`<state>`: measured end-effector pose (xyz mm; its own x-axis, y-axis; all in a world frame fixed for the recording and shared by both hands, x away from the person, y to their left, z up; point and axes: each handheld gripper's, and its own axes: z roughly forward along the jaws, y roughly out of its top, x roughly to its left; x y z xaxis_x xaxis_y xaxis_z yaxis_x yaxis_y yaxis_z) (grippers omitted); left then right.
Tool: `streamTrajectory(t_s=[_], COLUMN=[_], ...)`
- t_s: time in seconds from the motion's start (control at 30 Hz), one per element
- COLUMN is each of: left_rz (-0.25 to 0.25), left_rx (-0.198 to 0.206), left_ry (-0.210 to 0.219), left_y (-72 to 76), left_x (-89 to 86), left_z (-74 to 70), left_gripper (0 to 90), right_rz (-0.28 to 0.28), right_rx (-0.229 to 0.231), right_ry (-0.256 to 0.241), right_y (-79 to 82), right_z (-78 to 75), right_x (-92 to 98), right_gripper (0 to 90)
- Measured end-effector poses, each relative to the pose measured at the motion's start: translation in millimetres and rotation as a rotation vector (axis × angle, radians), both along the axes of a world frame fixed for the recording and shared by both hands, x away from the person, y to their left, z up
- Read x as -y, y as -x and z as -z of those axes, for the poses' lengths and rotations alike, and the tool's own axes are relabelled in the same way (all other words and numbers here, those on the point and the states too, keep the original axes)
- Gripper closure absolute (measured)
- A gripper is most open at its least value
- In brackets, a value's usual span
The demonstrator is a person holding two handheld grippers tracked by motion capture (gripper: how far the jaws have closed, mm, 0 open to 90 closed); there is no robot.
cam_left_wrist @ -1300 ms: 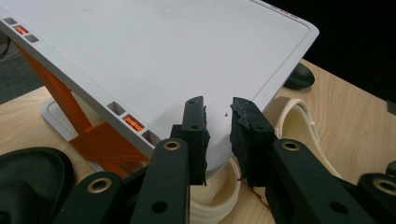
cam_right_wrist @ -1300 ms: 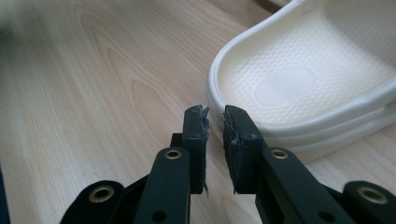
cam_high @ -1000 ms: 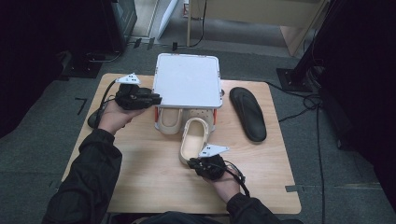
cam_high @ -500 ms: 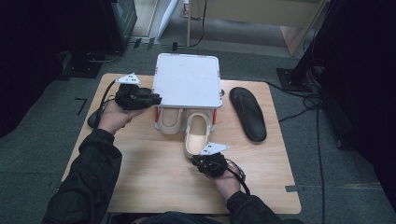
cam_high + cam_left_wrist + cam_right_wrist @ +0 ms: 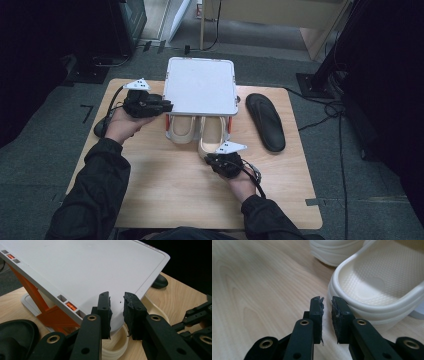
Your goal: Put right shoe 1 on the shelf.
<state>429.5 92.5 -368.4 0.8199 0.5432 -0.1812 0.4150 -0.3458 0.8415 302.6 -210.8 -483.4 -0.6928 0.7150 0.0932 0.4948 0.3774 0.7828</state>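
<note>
A white shelf (image 5: 200, 85) on orange legs (image 5: 37, 302) stands at the table's back middle. Two cream slippers lie side by side with their toes under it: the left slipper (image 5: 181, 131) and the right slipper (image 5: 211, 135). My right gripper (image 5: 216, 157) sits just behind the right slipper's heel (image 5: 382, 282). Its jaws (image 5: 326, 301) stand a narrow gap apart, holding nothing. My left gripper (image 5: 169, 106) hovers at the shelf's front left corner (image 5: 87, 270). It (image 5: 117, 296) is slightly open and empty, above a cream slipper (image 5: 117, 345).
A black slipper (image 5: 265, 120) lies to the right of the shelf. Another black slipper (image 5: 101, 127) lies at the table's left edge under the left hand, also seen in the left gripper view (image 5: 15, 337). The wooden table (image 5: 175, 190) has bare room in front.
The right cream slipper has turned from slanted to straight and slid forward with its toe under the shelf, beside the other. My right gripper followed it. The left gripper stayed in place.
</note>
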Motion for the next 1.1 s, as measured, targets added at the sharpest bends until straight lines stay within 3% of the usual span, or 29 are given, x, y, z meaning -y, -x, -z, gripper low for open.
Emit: streamTrajectory(t_s=[0.53,1.1], left_rz=[-0.001,-0.003], left_rx=[0.0,-0.007], left_ry=[-0.001,0.007], left_y=[-0.3,-0.4], left_x=[-0.5,-1.1], left_z=[-0.1,0.3], left_gripper=[76.2,76.3], right_rz=[0.043,0.034], right_rx=[-0.003,0.004], right_ry=[-0.039,-0.045], right_y=[-36.1,-56.3], right_z=[0.1,2.2], right_x=[3.5,1.6], right_gripper=[78.9,78.2])
